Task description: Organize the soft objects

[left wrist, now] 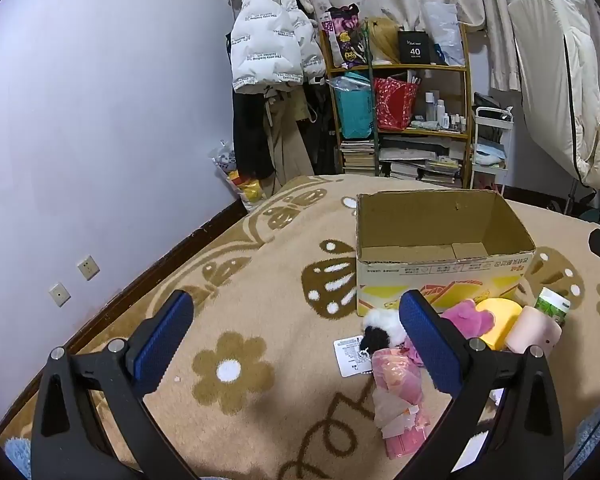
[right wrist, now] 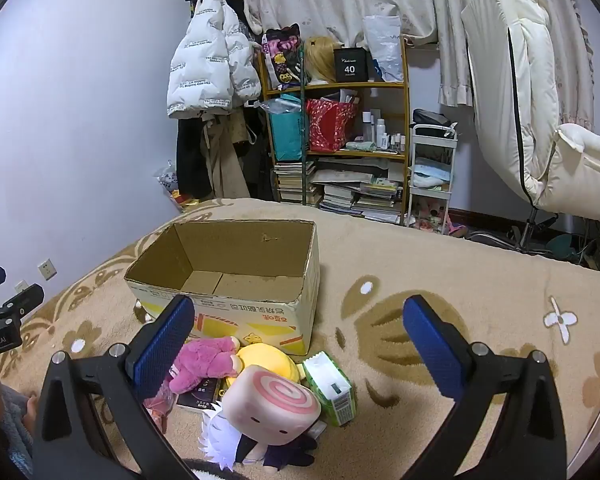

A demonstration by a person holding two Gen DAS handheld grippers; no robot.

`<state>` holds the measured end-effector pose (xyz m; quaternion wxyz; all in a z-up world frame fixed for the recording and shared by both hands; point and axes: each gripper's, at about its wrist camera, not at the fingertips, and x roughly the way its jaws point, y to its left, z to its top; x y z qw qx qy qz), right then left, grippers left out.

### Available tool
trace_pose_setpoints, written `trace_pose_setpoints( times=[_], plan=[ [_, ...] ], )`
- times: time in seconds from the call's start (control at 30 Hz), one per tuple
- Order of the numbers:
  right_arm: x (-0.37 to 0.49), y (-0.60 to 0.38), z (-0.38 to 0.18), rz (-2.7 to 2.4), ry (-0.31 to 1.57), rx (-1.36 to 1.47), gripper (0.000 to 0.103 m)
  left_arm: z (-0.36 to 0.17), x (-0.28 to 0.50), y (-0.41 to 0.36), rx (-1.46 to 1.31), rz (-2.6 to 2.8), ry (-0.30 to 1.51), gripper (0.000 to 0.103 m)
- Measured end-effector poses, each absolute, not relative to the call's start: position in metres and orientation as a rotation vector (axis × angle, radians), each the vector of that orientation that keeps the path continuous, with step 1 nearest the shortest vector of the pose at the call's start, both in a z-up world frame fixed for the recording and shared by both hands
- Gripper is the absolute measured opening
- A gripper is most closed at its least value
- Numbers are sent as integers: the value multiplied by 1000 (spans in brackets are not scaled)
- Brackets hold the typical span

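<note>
An open, empty cardboard box (left wrist: 440,264) stands on the patterned blanket; it also shows in the right wrist view (right wrist: 236,308). In front of it lies a pile of soft toys: a pink plush (right wrist: 206,360), a yellow plush (right wrist: 266,358), a pink swirl-roll plush (right wrist: 272,406), a white-haired doll (right wrist: 224,440) and a panda doll in a pink wrapper (left wrist: 392,372). A green tissue pack (right wrist: 332,388) lies beside them. My left gripper (left wrist: 296,340) is open above the blanket, left of the pile. My right gripper (right wrist: 300,340) is open above the pile.
The beige blanket (left wrist: 236,368) with brown flowers covers the bed. A white paper tag (left wrist: 350,354) lies by the panda doll. Behind stand a cluttered shelf (right wrist: 340,128), hanging coats (right wrist: 212,64) and a white chair (right wrist: 540,120). The left gripper's body (right wrist: 4,312) shows at the right wrist view's left edge.
</note>
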<state>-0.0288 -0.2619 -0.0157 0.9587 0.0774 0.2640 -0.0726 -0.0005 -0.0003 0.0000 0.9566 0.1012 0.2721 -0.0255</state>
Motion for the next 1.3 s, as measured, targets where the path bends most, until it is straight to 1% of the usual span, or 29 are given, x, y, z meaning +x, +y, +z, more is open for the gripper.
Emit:
trace_pose_setpoints(
  times=[1.3],
  plan=[
    [-28, -262, -16, -149, 533, 153, 103, -1, -3, -1, 198, -58, 564, 102]
  ],
)
